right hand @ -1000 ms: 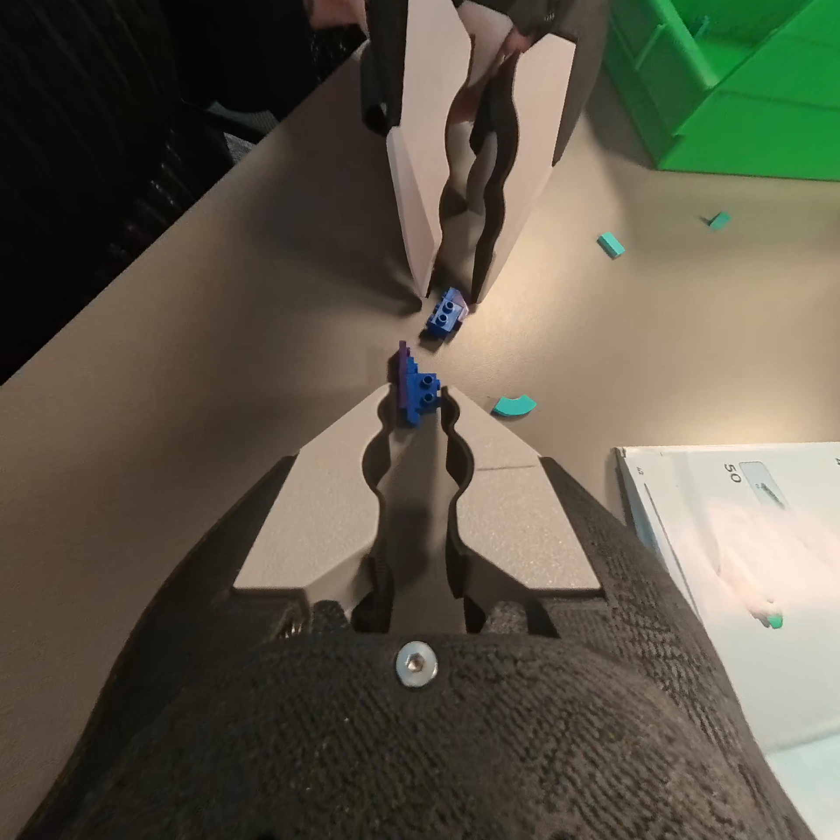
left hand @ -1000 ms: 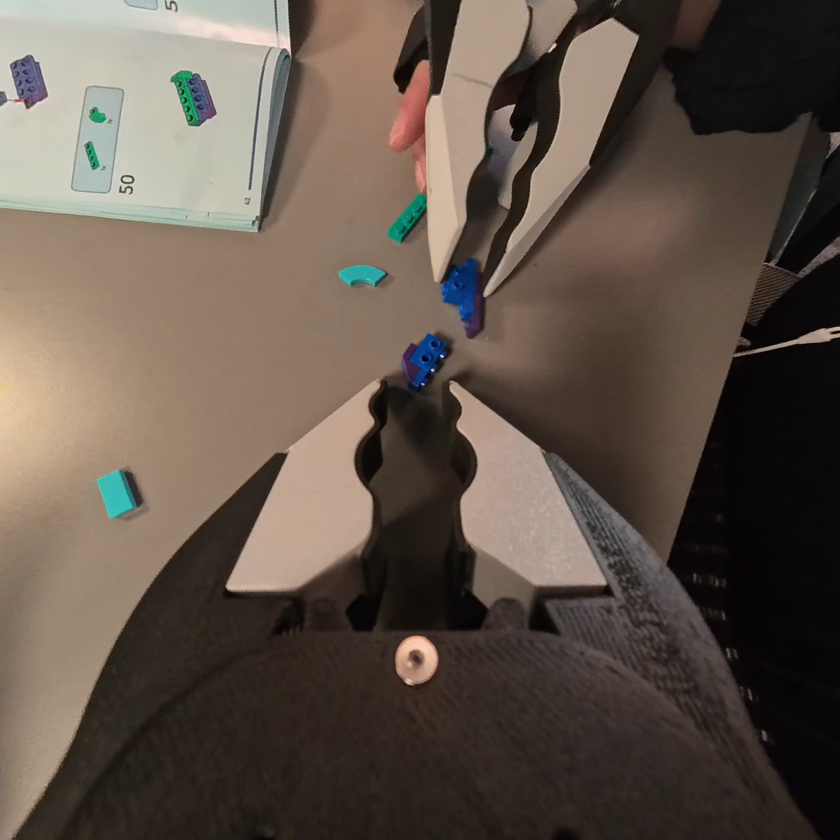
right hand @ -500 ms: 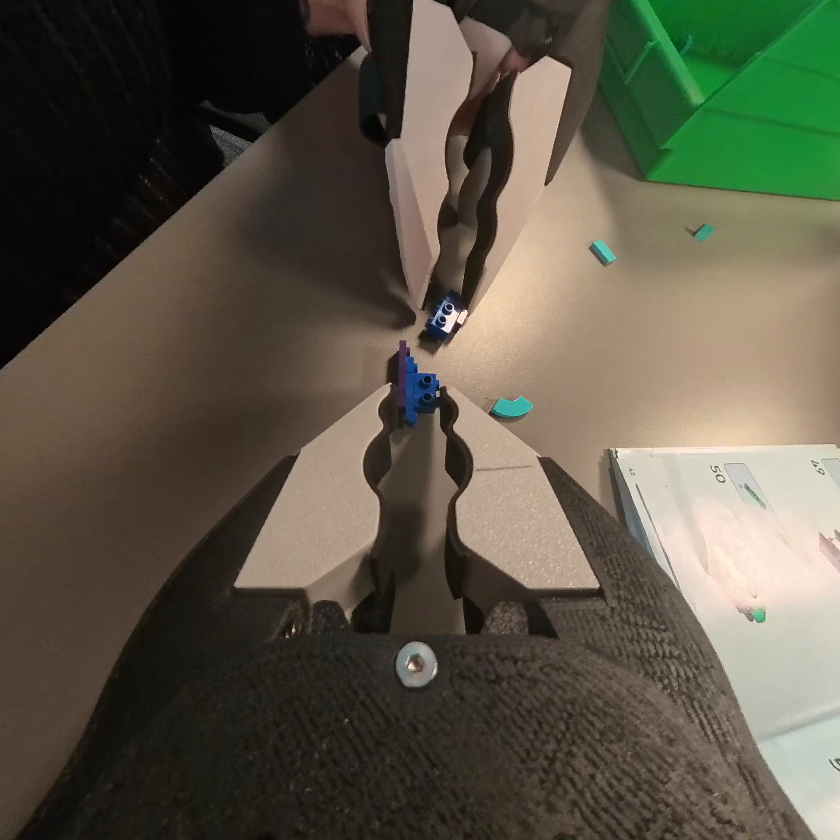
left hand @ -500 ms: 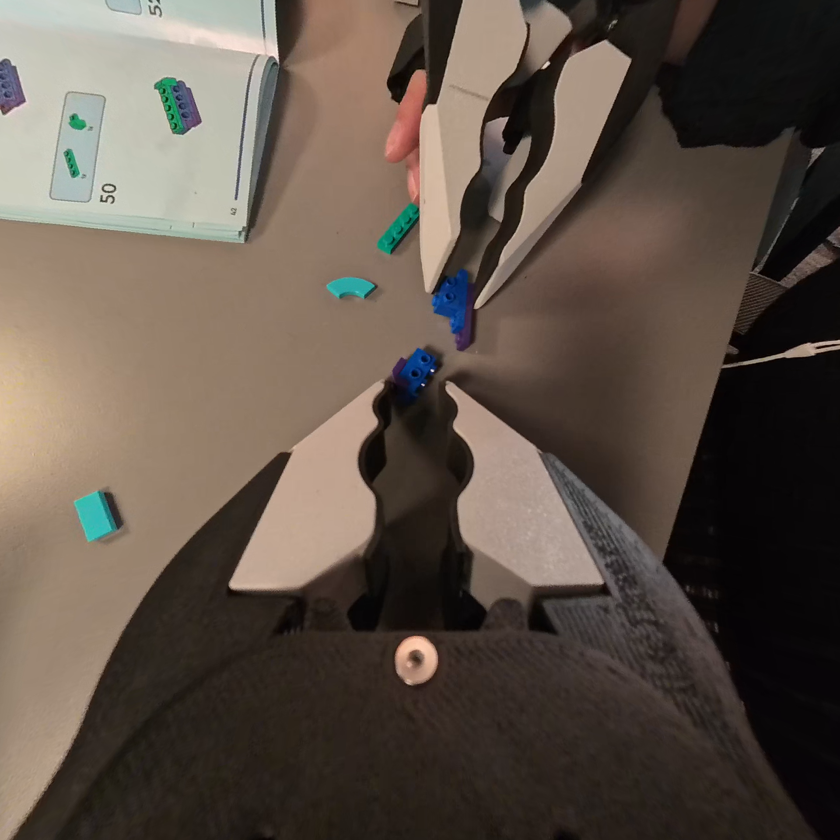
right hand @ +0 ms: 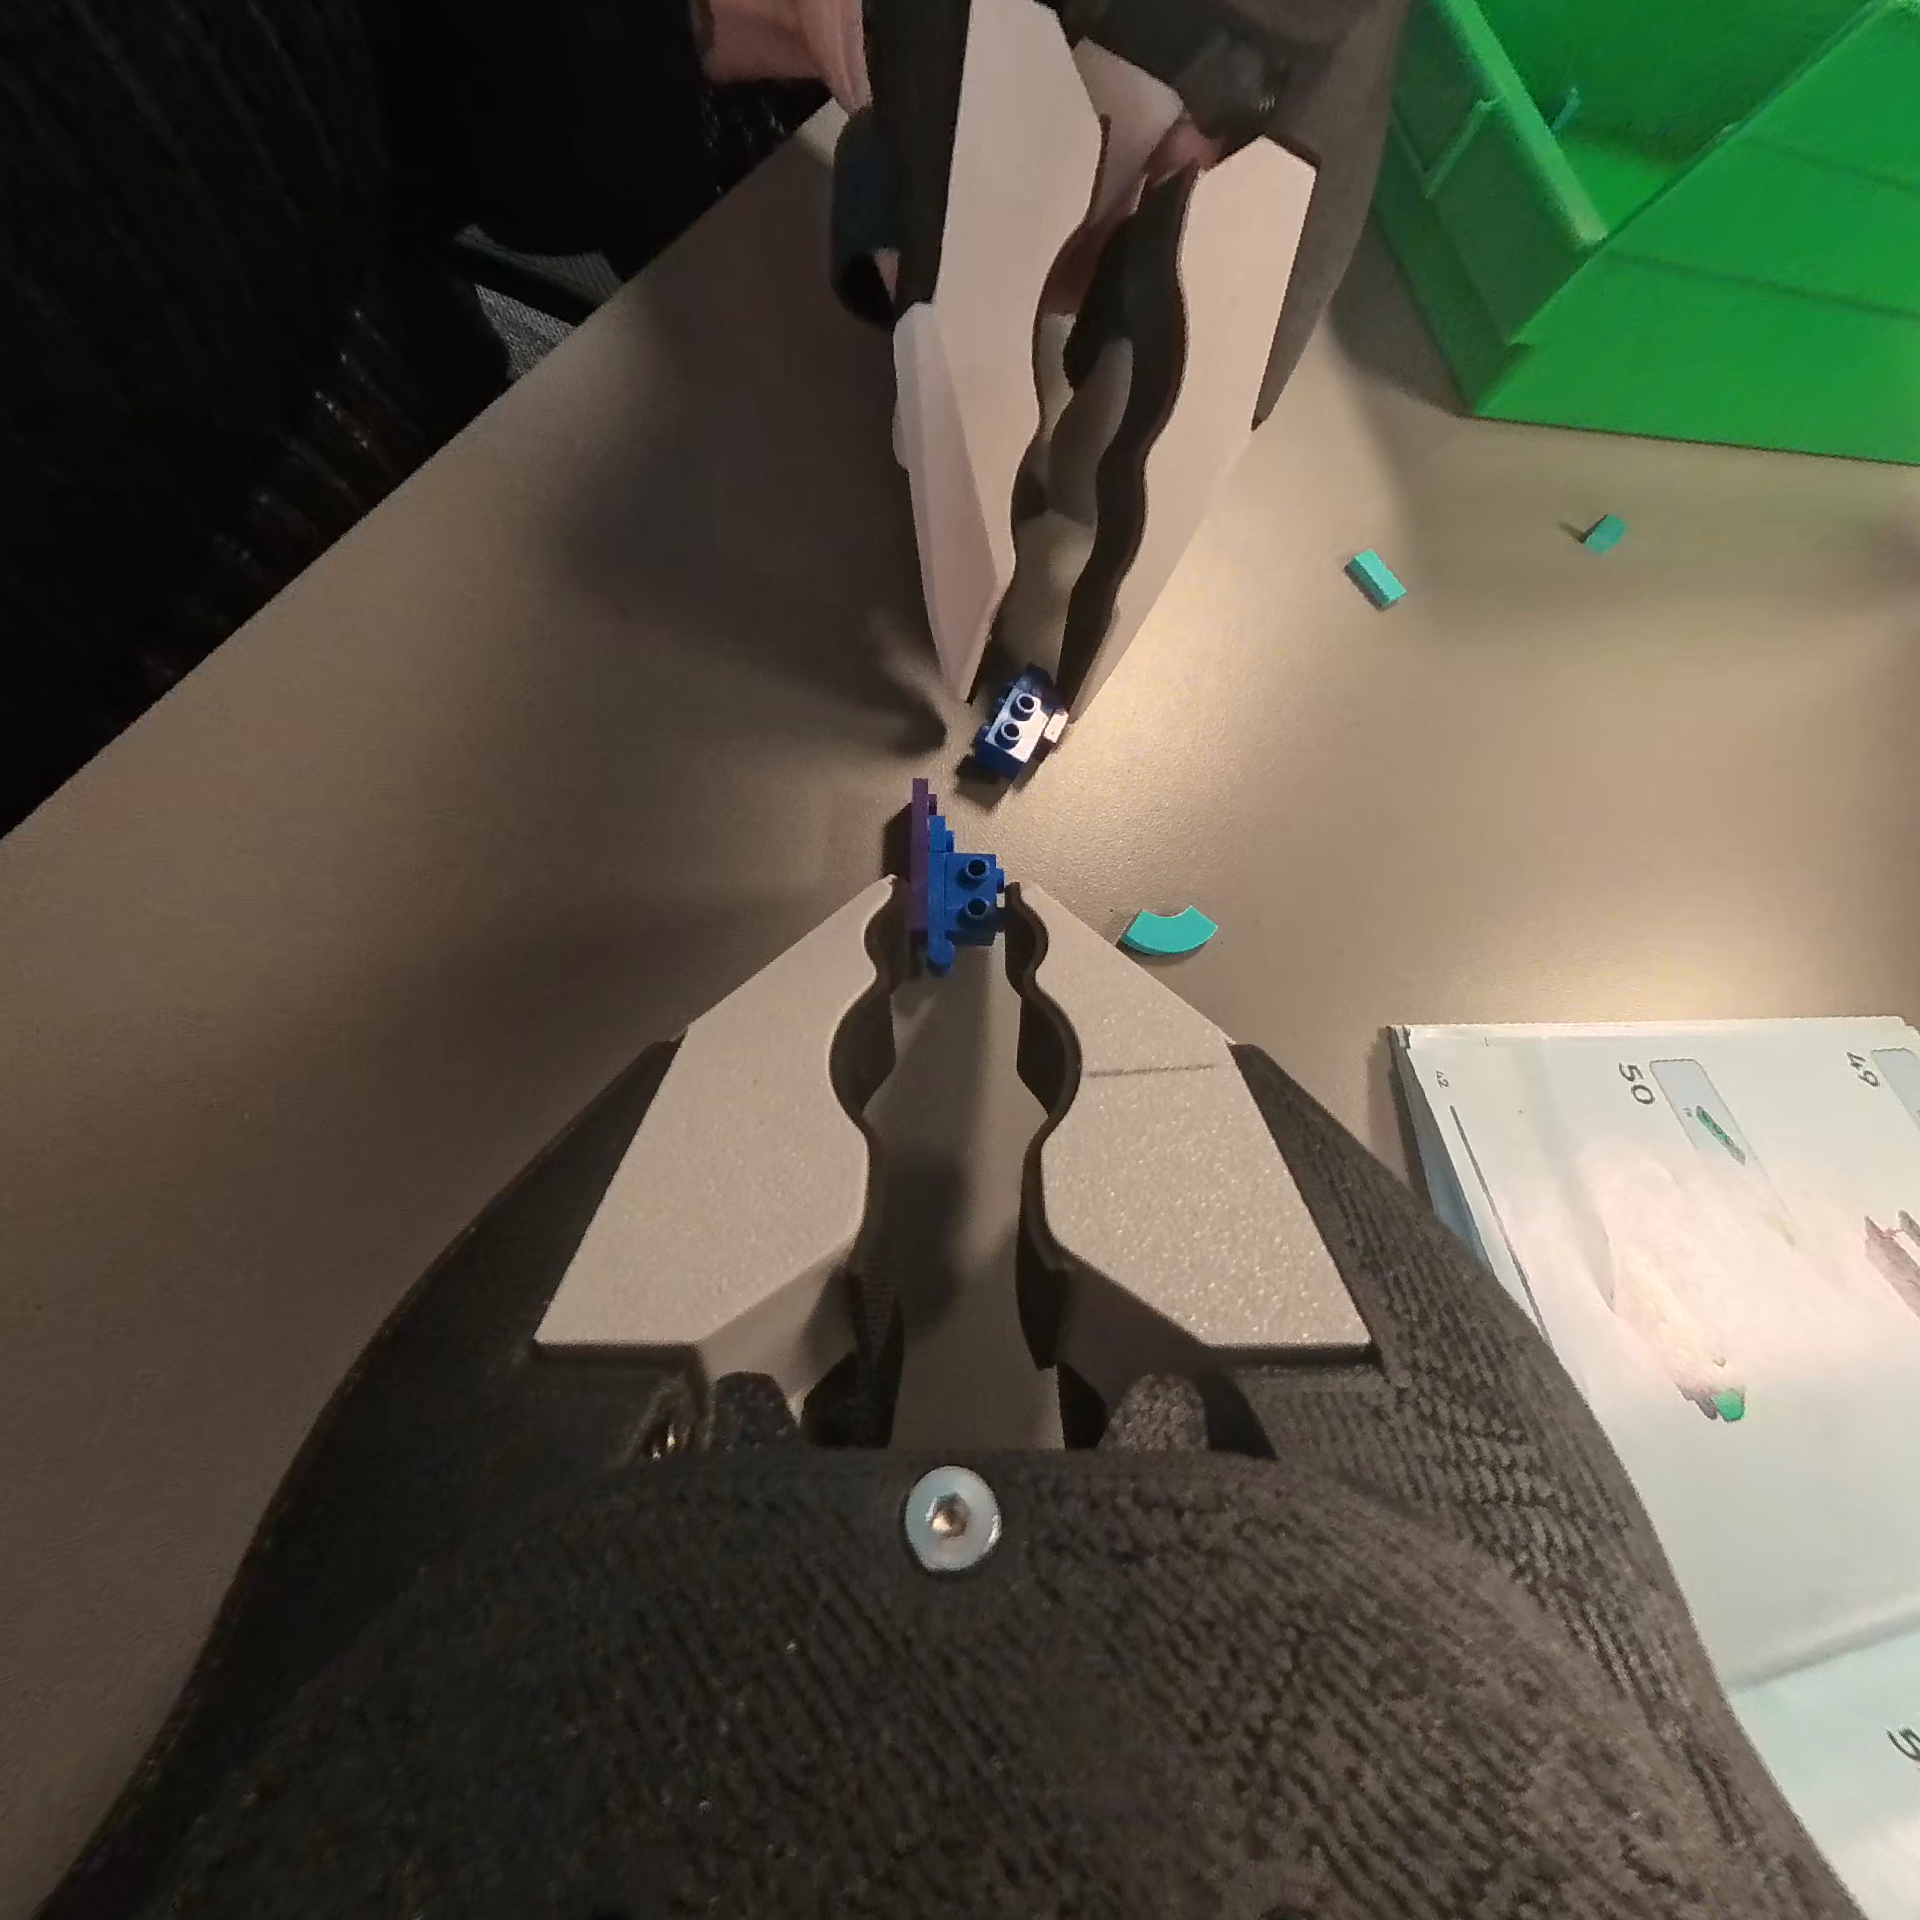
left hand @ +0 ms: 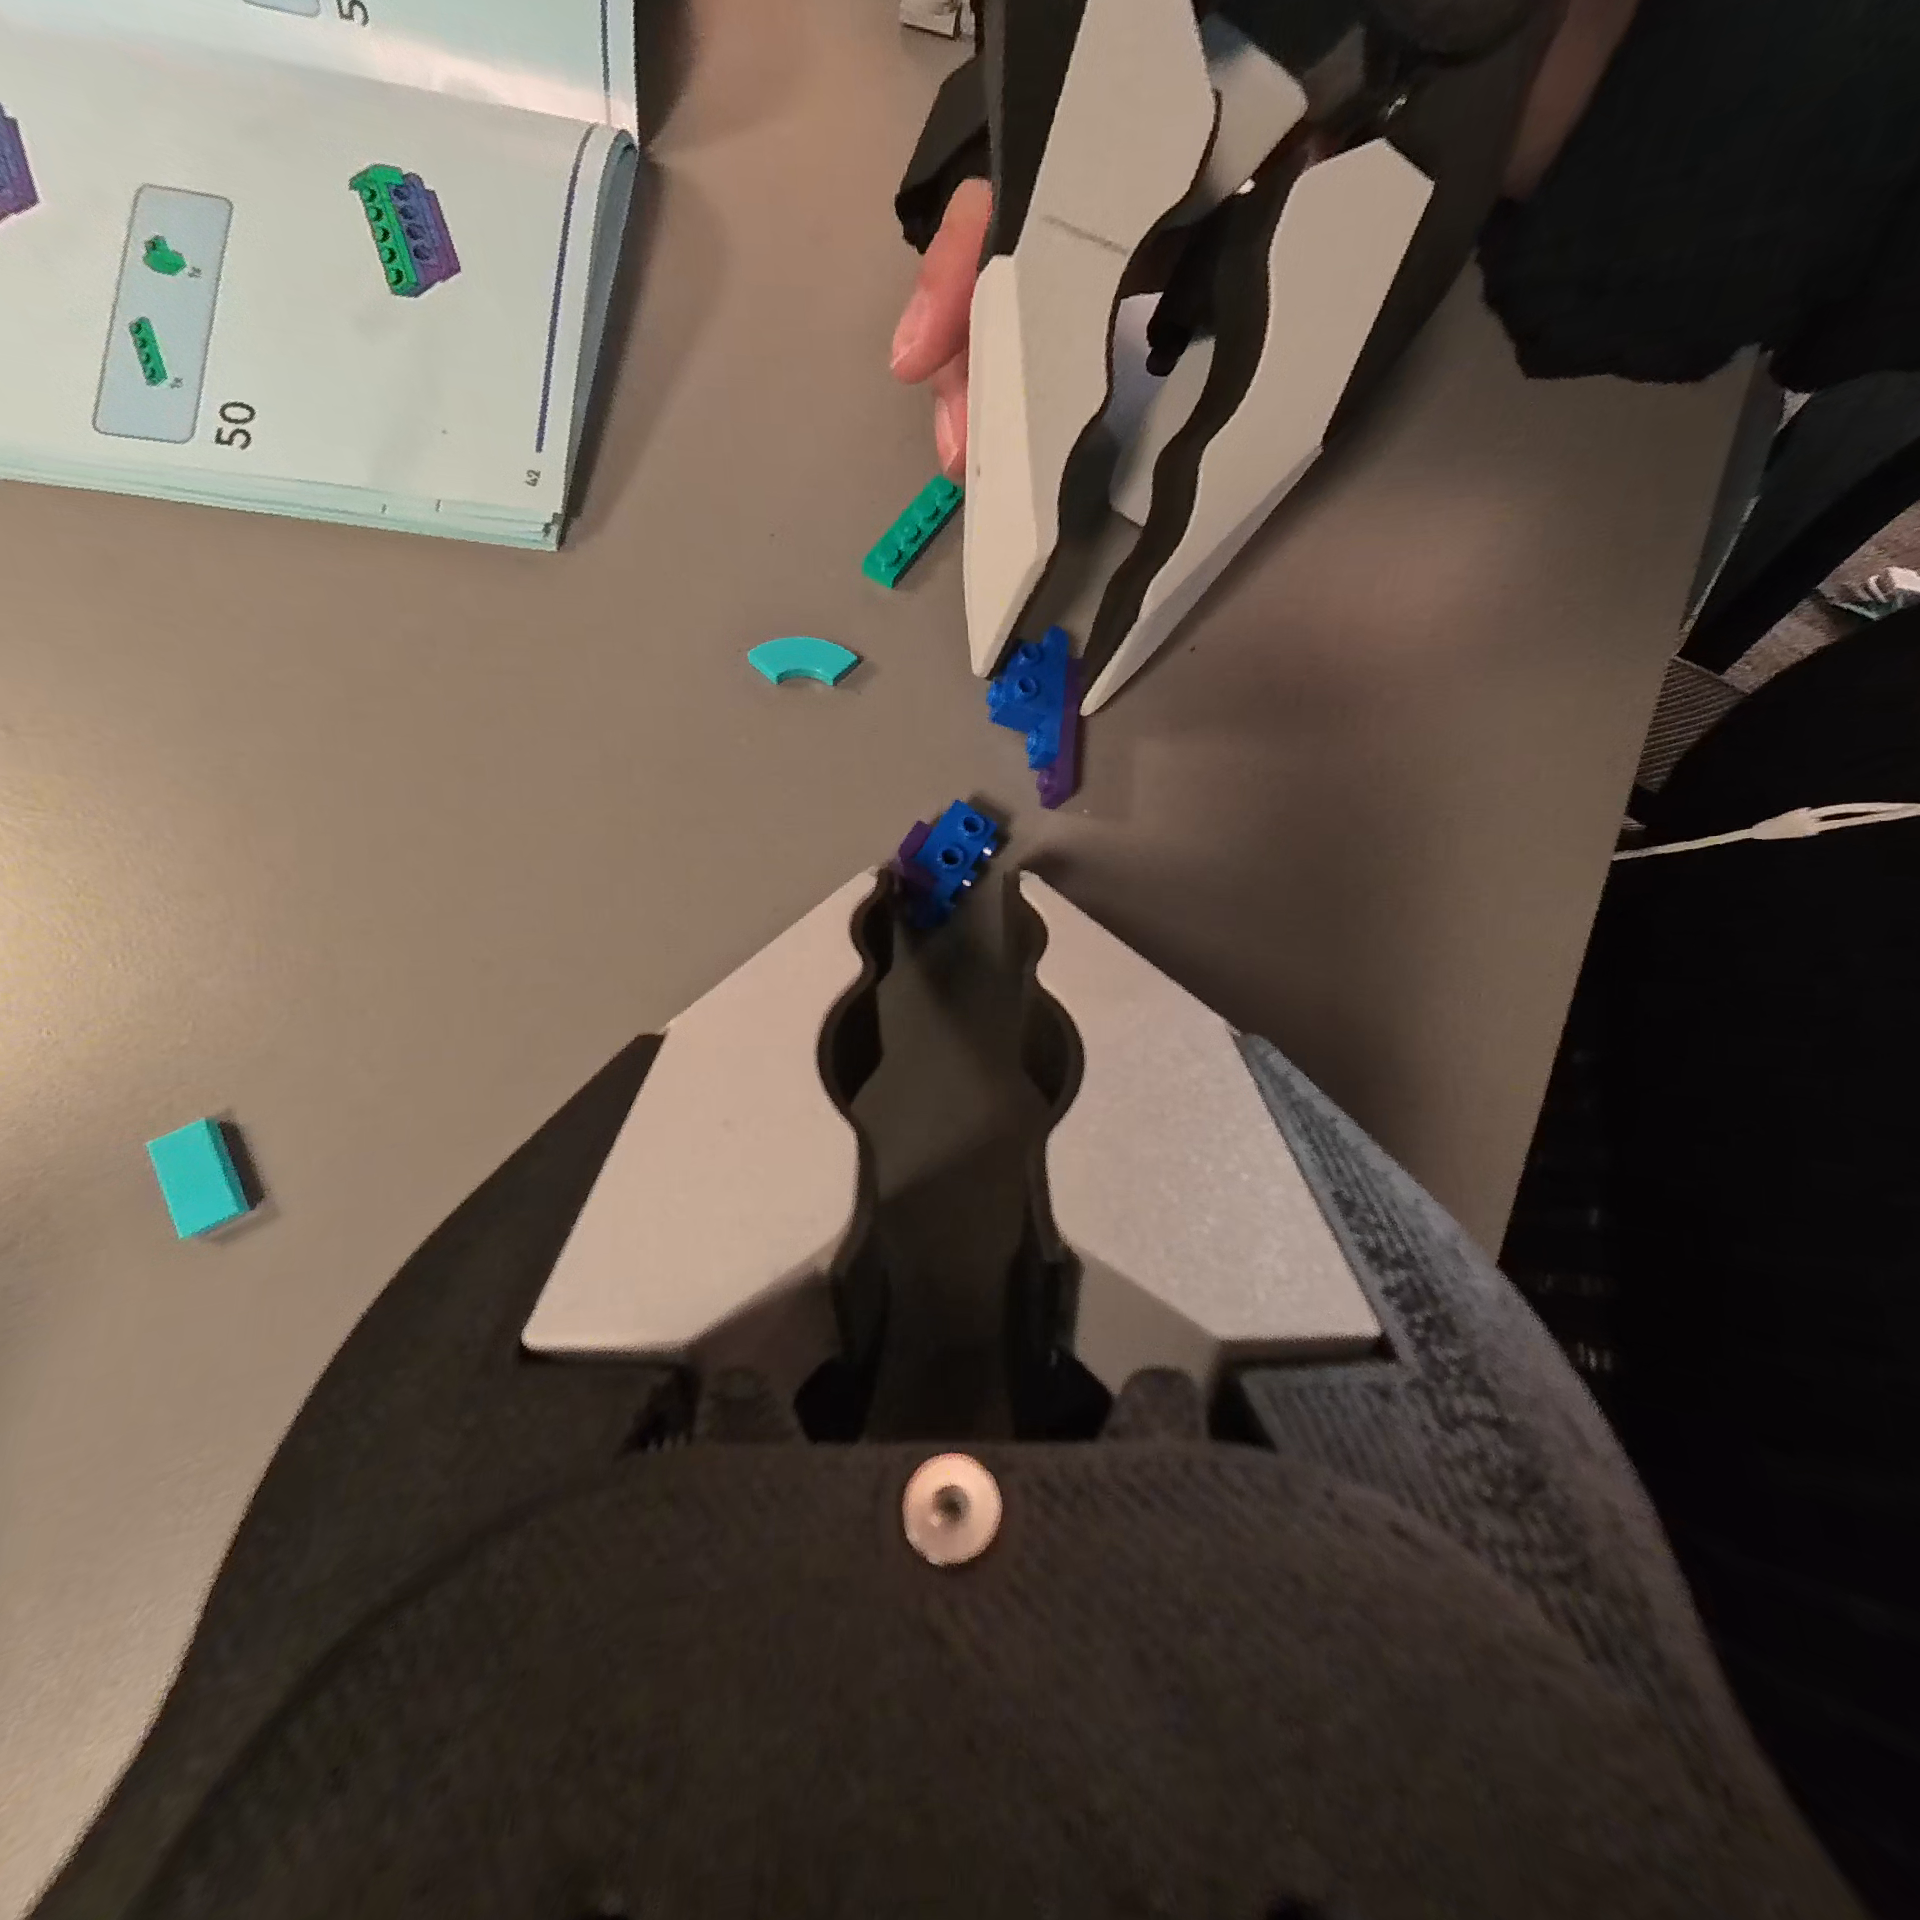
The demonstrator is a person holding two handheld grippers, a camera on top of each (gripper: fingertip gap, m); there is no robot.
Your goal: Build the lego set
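Note:
My right gripper [right hand: 951, 886] is shut on a blue and purple lego assembly [right hand: 948, 894], held upright just above the grey table [right hand: 520, 831]. It also shows in the left wrist view [left hand: 1039, 686], with the assembly [left hand: 1039, 717] at its tips. My left gripper [left hand: 953, 881] is open a little, its tips astride a small blue and purple piece [left hand: 948, 857] that lies on the table against the left finger. In the right wrist view the left gripper [right hand: 1023, 701] stands over that piece [right hand: 1013, 722]. The two pieces are close but apart.
An open instruction booklet [left hand: 312, 260] lies nearby [right hand: 1662, 1247]. Loose parts: a green plate [left hand: 912, 532], a teal curved tile [left hand: 802, 662], a teal flat tile [left hand: 200, 1177]. A green bin [right hand: 1662, 208] stands beyond. The table edge [left hand: 1558, 935] is close by the grippers. Across from one pair of fingers to the other is roughly 4 cm. The teal curved tile [left hand: 802, 662] lies around 4 cm away from my right fingertips. The right camera catches it too, in the right wrist view [right hand: 1169, 921].
My left gripper has moved forward, so the small blue piece now sits between its tips. The right gripper has kept the assembly and barely moved.

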